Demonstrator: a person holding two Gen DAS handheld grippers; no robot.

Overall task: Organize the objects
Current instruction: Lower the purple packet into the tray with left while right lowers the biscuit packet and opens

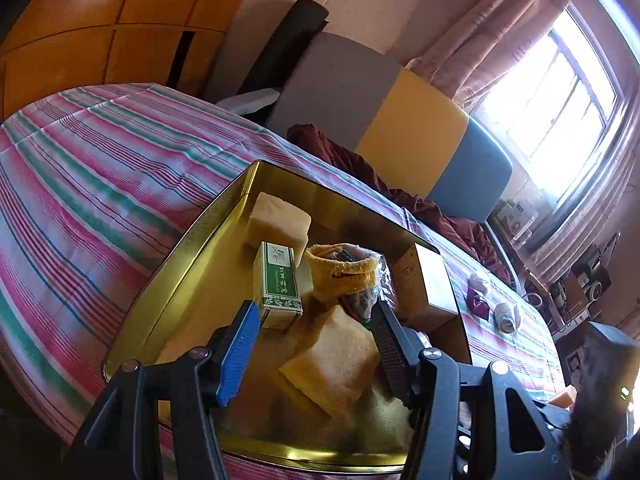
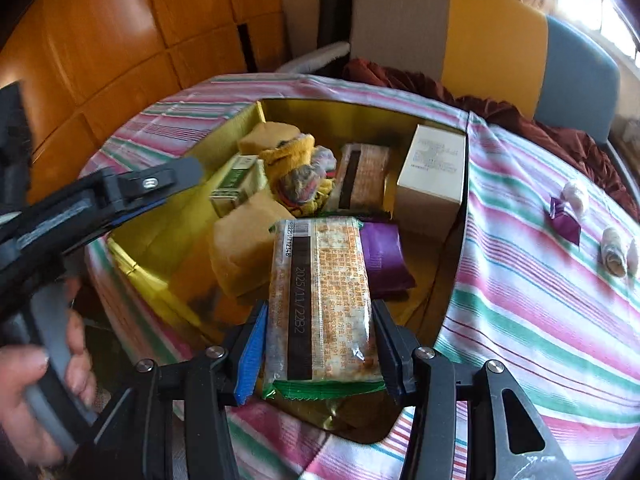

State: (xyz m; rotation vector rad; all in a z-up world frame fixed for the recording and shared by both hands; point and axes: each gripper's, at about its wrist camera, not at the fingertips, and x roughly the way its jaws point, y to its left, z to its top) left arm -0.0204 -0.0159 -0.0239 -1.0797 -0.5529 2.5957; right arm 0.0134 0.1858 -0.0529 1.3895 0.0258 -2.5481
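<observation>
The snack packet (image 2: 324, 300) sits clamped between the pads of the right tongs (image 2: 320, 344), its long side pointing away from them, hanging over the near part of the gold tin (image 2: 460, 216). Just past its far end lie a purple wrapper (image 2: 386, 260) and a yellow sponge (image 2: 244, 248); farther ahead stand a white box (image 2: 434, 172), a green box (image 2: 236, 184) and a yellow sock (image 2: 290, 160).

The left tongs (image 1: 316, 340) hang over the same tin with their pads apart, holding nothing, the sponge below them.

Likely trouble: the tin is crowded, so a packet let go here could land slanted on the wrapper and sponge. Both tongs work close together and could knock. Loose bits (image 2: 576, 196) on the striped cloth (image 2: 540, 300), off to the right, remain outside the tin.
</observation>
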